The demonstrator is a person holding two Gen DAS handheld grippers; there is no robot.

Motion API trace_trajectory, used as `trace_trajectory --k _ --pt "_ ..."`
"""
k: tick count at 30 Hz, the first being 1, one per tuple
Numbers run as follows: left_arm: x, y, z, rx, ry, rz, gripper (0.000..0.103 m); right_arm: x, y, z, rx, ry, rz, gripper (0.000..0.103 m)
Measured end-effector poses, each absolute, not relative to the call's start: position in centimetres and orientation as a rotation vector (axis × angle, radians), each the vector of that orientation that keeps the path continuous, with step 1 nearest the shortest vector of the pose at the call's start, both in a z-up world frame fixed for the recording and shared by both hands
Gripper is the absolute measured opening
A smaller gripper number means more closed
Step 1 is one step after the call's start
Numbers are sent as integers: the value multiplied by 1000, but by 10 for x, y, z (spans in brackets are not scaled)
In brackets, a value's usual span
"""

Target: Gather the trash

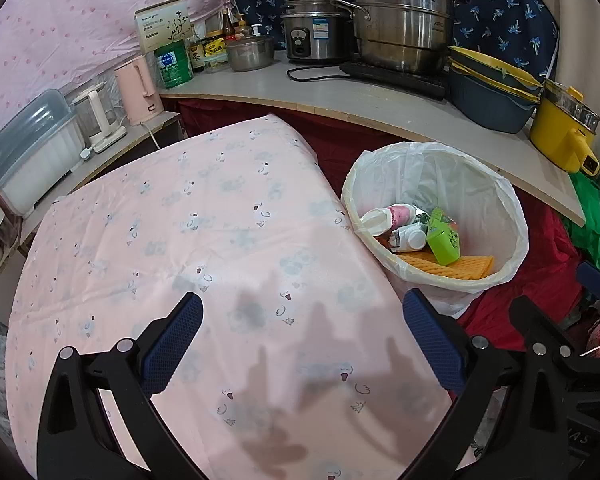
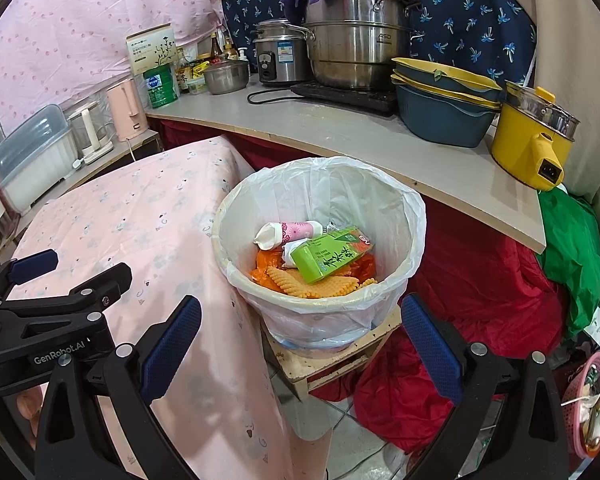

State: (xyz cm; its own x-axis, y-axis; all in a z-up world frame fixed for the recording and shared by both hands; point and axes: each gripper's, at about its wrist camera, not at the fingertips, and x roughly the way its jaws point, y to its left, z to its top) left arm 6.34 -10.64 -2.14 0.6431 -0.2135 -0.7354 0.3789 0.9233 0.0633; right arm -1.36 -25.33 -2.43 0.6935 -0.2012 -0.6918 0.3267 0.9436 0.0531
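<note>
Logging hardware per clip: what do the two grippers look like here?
Both the left gripper and right gripper look alike: black angular frames with silver rivets and blue textured finger pads. White "GenRobot.AI" lettering shows on the left gripper's body in the right wrist view. No cables or sleeves visible.

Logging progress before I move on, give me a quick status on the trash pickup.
Left tongs open, empty, over pink tablecloth. Right tongs open, empty, facing bin. Green carton, bottles, orange wrappers inside. Nothing in the way.
</note>
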Motion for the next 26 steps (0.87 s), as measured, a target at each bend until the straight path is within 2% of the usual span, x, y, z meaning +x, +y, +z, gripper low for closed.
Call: trace_trajectory --k 26 --pt "66 -105 -21 241 777 -346 95 -12 -256 -26 181 748 -294 97"
